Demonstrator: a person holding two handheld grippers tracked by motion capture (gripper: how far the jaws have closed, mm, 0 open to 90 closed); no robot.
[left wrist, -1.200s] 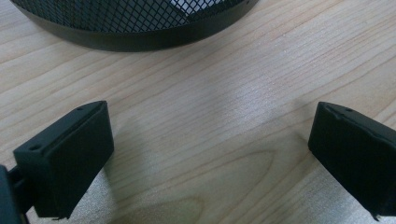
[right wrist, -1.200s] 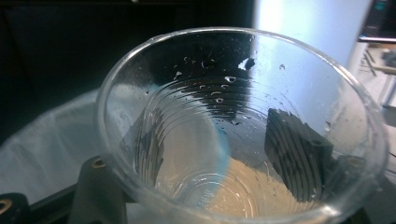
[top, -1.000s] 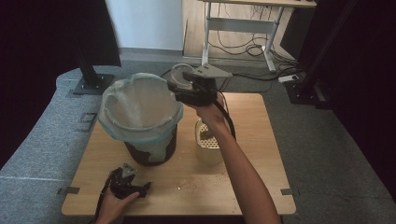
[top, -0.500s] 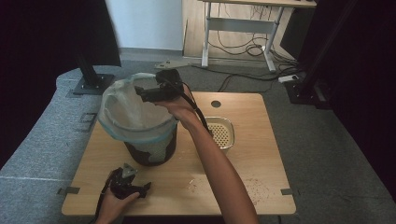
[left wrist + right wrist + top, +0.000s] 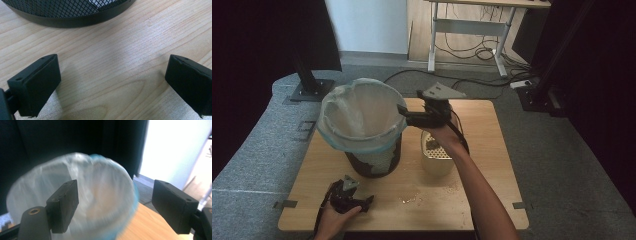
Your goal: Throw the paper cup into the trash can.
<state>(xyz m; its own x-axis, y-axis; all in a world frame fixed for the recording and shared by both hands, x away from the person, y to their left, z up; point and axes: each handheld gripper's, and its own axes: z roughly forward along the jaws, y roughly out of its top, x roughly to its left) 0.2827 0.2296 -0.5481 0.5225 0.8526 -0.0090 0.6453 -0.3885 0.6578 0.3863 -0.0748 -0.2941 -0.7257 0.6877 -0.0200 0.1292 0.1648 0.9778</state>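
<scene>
A black mesh bin (image 5: 374, 162) lined with a pale blue-rimmed bag (image 5: 359, 115) stands on the wooden table (image 5: 492, 175). My right gripper (image 5: 404, 116) hovers just right of the bag's rim, above a cream perforated container (image 5: 436, 159), pointing left at the bag. In the right gripper view its jaws (image 5: 115, 202) frame the bag's mouth (image 5: 95, 195); they have just been closing, with nothing between them. My left gripper (image 5: 362, 202) rests on the table near the front left, open. Its jaws (image 5: 112, 82) are wide over bare wood below the bin's base (image 5: 70, 15).
Crumbs (image 5: 412, 199) lie scattered on the table in front of the container. A desk frame with cables (image 5: 472, 45) stands on the floor beyond the table. A black stand base (image 5: 312, 90) sits at the far left.
The right gripper swung left over the bin's mouth, then came back to the right of its rim and lower. The left gripper has stayed put.
</scene>
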